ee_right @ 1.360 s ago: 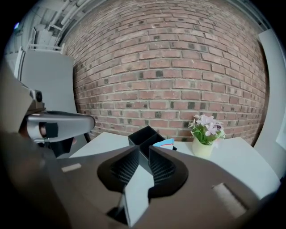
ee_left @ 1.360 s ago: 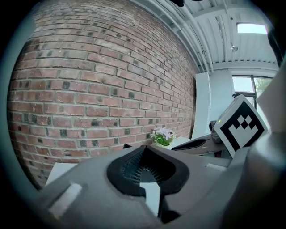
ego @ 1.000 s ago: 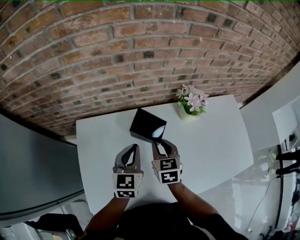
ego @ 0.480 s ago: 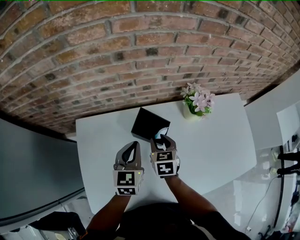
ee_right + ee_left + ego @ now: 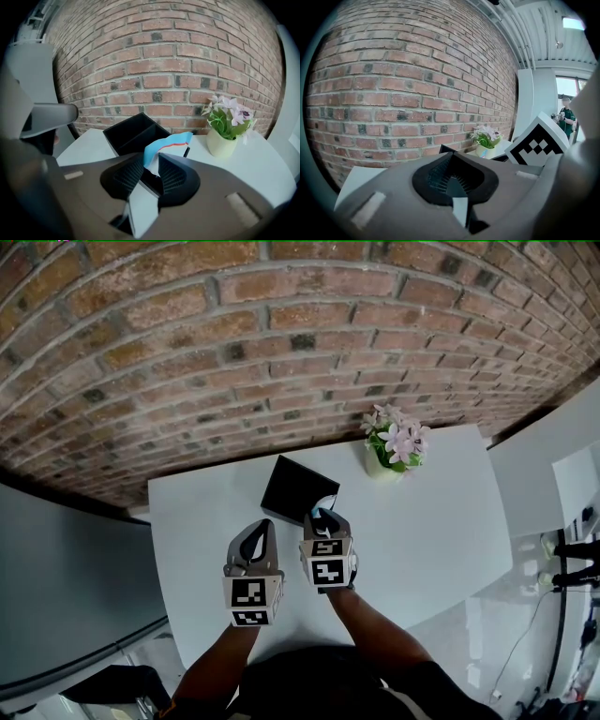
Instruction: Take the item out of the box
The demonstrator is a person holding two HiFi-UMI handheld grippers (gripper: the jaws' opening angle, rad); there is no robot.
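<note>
Right hand-held gripper [image 5: 153, 158] closes jaws with packet [image 5: 169, 143] between them.

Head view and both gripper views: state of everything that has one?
black box, open, flat on the table, what shows of its compartments looks empty.
packet, upright between the right gripper's jaws, at the box's near corner.
right gripper, jaws closing, pads on the packet.
left gripper, shut, nothing between the jaws.
flower pot, upright on the table.
</note>
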